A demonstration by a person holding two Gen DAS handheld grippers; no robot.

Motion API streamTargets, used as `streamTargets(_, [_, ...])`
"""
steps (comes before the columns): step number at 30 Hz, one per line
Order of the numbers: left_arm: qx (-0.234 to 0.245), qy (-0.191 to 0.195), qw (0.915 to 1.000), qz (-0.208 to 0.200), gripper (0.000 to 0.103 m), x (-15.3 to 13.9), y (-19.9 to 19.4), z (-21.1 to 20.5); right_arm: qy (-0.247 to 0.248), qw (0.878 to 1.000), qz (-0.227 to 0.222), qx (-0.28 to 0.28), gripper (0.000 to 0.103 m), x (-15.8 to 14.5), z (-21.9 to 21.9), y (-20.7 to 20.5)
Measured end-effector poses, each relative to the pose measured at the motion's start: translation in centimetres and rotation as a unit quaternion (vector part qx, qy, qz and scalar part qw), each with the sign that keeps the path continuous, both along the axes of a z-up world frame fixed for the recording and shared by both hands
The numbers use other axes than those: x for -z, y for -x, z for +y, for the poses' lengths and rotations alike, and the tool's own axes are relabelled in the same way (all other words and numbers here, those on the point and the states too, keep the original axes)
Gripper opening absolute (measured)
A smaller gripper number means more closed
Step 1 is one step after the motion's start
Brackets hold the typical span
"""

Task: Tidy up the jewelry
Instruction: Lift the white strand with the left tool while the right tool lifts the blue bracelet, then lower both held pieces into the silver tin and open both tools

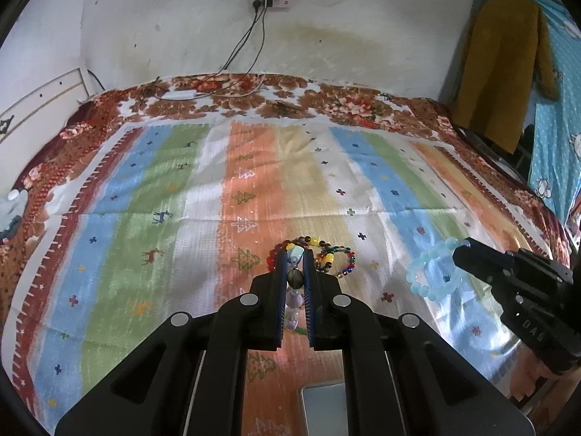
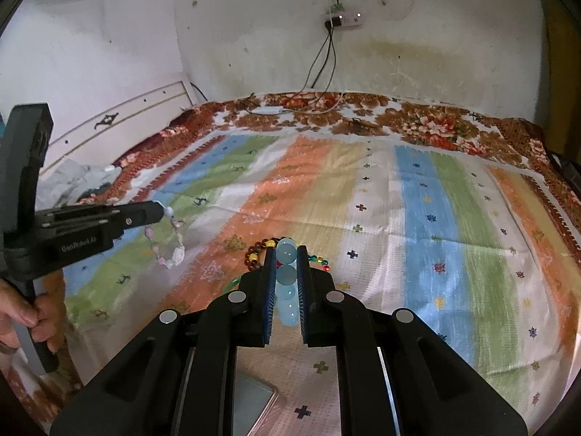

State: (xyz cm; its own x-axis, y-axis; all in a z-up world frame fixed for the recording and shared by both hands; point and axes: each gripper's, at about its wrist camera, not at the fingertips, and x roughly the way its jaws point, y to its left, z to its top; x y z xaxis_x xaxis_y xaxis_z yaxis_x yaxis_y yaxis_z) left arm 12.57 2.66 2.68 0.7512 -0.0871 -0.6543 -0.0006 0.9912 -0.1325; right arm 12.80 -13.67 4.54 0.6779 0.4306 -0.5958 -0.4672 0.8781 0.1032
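Observation:
My left gripper [image 1: 295, 254] is shut on a pale pink and white bead bracelet [image 1: 293, 283], held above the bed; the bracelet hangs from the left gripper's tip in the right wrist view [image 2: 170, 239]. My right gripper [image 2: 285, 250] is shut on a light blue bead bracelet [image 2: 287, 283], which also shows in the left wrist view [image 1: 432, 272]. A brown and yellow bead bracelet [image 1: 316, 245] and a multicoloured bead bracelet [image 1: 345, 263] lie on the striped cloth [image 1: 145, 200] just beyond the left gripper's tips.
A grey flat box [image 1: 323, 410] lies at the near edge below the grippers. A power strip with cables [image 1: 272, 0] hangs on the wall. A charger cable [image 1: 203, 91] lies at the bed's far side. Clothes [image 1: 501, 65] hang at the right.

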Motion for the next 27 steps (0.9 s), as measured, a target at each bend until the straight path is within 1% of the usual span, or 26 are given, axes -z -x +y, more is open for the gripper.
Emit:
streamTargets(6, [0.012, -0.019, 0.9996, -0.015, 0.008, -0.4, 1.3, -0.9, -0.013, 1.0, -0.021, -0.007, 0.012, -0.7, -0.2, 1.4])
streamTargets(11, [0.02, -0.023, 0.9993, -0.023, 0.008, -0.5, 2.4, -1.4, -0.018, 0.999, -0.033, -0.014, 0.012, -1.0, -0.1, 2.7])
streamTargets(21, [0.047, -0.031, 0.9976, -0.04, 0.008, -0.7, 5.2, -2.3, -0.018, 0.999, -0.03, -0.02, 0.012, -0.8, 0.0, 4.7])
streamTargets(24, [0.058, -0.032, 0.9972, -0.036, 0.008, -0.6, 5.7, -2.5, -0.018, 0.999, -0.028, -0.023, 0.012, -0.7, -0.1, 5.4])
streamTargets(27, [0.059, -0.036, 0.997, -0.036, 0.008, -0.4, 6.3, -2.6, -0.021, 0.999, -0.028, -0.022, 0.012, -0.8, -0.3, 5.9])
